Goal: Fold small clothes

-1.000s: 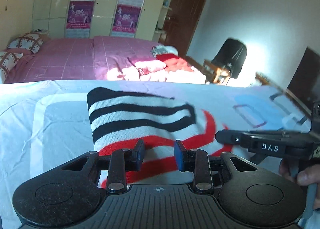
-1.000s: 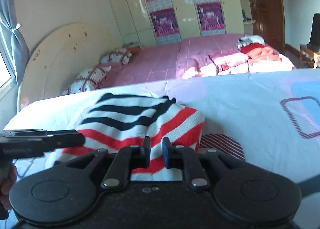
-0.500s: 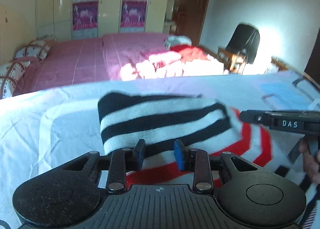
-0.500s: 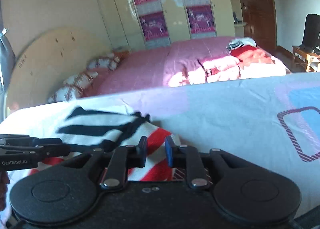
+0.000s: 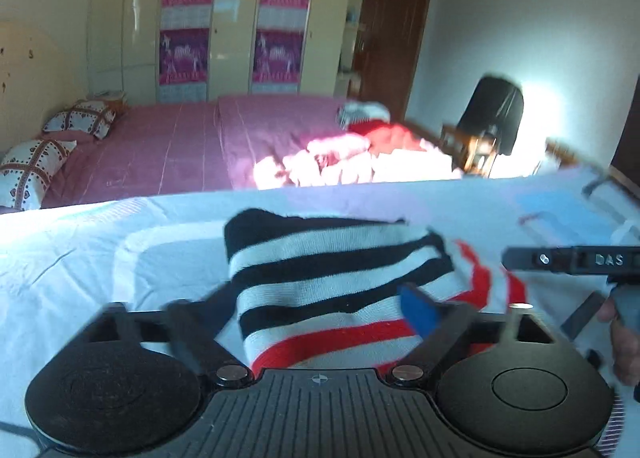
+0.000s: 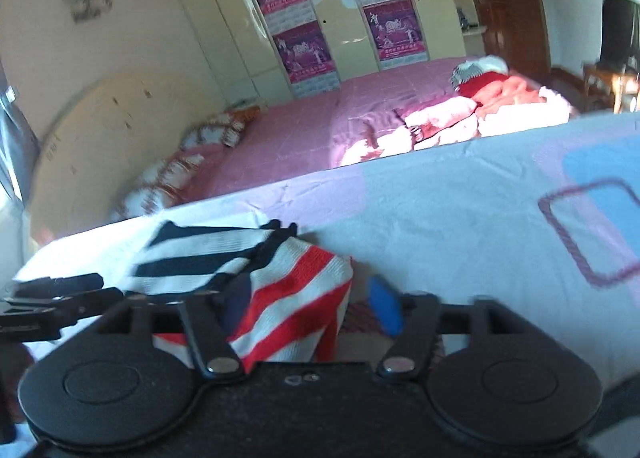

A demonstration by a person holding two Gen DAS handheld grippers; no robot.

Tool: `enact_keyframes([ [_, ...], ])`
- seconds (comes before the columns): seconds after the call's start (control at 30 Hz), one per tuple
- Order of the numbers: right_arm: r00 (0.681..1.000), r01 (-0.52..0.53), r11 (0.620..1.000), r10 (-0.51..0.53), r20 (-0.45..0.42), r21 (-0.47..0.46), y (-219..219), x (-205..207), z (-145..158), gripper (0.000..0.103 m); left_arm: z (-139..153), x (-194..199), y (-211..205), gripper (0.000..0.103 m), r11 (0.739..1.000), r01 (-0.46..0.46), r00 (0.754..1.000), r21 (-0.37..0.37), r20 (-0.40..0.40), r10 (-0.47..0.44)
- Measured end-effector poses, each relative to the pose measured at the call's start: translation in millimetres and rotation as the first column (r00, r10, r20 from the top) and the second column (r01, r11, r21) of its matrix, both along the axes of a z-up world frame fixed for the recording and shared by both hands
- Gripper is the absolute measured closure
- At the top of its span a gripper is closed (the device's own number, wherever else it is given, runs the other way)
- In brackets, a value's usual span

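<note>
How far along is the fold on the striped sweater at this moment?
Done: the striped sweater lies on the bedsheet already doubled, its black-and-white part over the red-and-white part. In hand: nothing. The left gripper and right gripper both stand open at its near edge. Left: any final fold or smoothing; folded clothes sit on the far pink bed.

A folded knit garment with black, white and red stripes (image 5: 340,282) is being shown at lower centre, lying on a white patterned bedsheet (image 5: 80,258). The black left gripper (image 5: 312,310) is being held spread wide around it; the right gripper (image 5: 568,260) is being seen at right.
</note>
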State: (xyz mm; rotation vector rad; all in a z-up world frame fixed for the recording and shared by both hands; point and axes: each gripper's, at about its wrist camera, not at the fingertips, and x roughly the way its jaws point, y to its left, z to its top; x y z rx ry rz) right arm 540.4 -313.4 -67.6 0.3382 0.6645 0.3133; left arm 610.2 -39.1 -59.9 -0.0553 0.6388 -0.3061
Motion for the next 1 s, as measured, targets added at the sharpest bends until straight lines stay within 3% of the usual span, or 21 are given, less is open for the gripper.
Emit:
enact_keyframes([
  [0.13, 0.987, -0.03, 0.973, 0.065, -0.145, 0.23, -40.6, -20.0, -17.7, 0.028, -24.5, -10.1, 46.8, 0.014, 0.981, 0.004, 0.99, -0.194, -0.14, -0.032],
  [0.23, 0.969, -0.044, 0.931, 0.128, -0.212, 0.363, -54.7, -28.2, -32.4, 0.028, -52.9, -10.3, 70.8, 0.024, 0.919, -0.004, 0.964, -0.395, -0.247, -0.102],
  [0.37, 0.936, -0.083, 0.899, 0.218, -0.275, 0.43, -42.9, -20.9, -50.4, 0.029, -84.1, -3.0, 67.3, 0.025, 0.844, -0.01, 0.927, -0.536, -0.322, -0.194],
  [0.47, 0.941, -0.082, 0.887, 0.219, -0.258, 0.455, -33.5, -9.5, -55.4, 0.034, -89.8, 0.2, 51.1, 0.025, 0.84, 0.0, 0.932, -0.543, -0.304, -0.196],
  [0.53, 0.935, -0.089, 0.896, 0.226, -0.274, 0.435, -22.7, 0.0, -55.2, 0.049, -88.1, 3.9, 40.8, 0.025, 0.848, 0.0, 0.937, -0.531, -0.297, -0.185],
  [0.57, 0.931, -0.101, 0.9, 0.235, -0.278, 0.424, -16.5, 4.1, -55.3, 0.05, -87.3, 4.7, 36.1, 0.025, 0.855, 0.008, 0.938, -0.519, -0.292, -0.185],
  [0.67, 0.934, -0.123, 0.921, 0.233, -0.272, 0.368, -6.2, 6.9, -51.8, 0.061, -84.1, 7.6, 22.5, 0.041, 0.879, 0.025, 0.94, -0.476, -0.288, -0.183],
  [0.73, 0.94, -0.143, 0.937, 0.229, -0.253, 0.318, -1.2, 3.3, -44.9, 0.067, -82.6, 8.0, 21.1, 0.051, 0.877, 0.025, 0.944, -0.48, -0.276, -0.178],
  [0.83, 0.95, -0.178, 0.947, 0.236, -0.206, 0.267, 5.0, -5.9, -30.3, 0.07, -70.2, 0.1, 26.4, 0.057, 0.863, 0.038, 0.957, -0.504, -0.231, -0.177],
  [1.0, 0.958, -0.224, 0.947, 0.257, -0.129, 0.229, 25.0, -19.2, 7.8, 0.071, -40.2, -17.8, 40.5, 0.057, 0.849, 0.065, 0.973, -0.525, -0.157, -0.172],
])
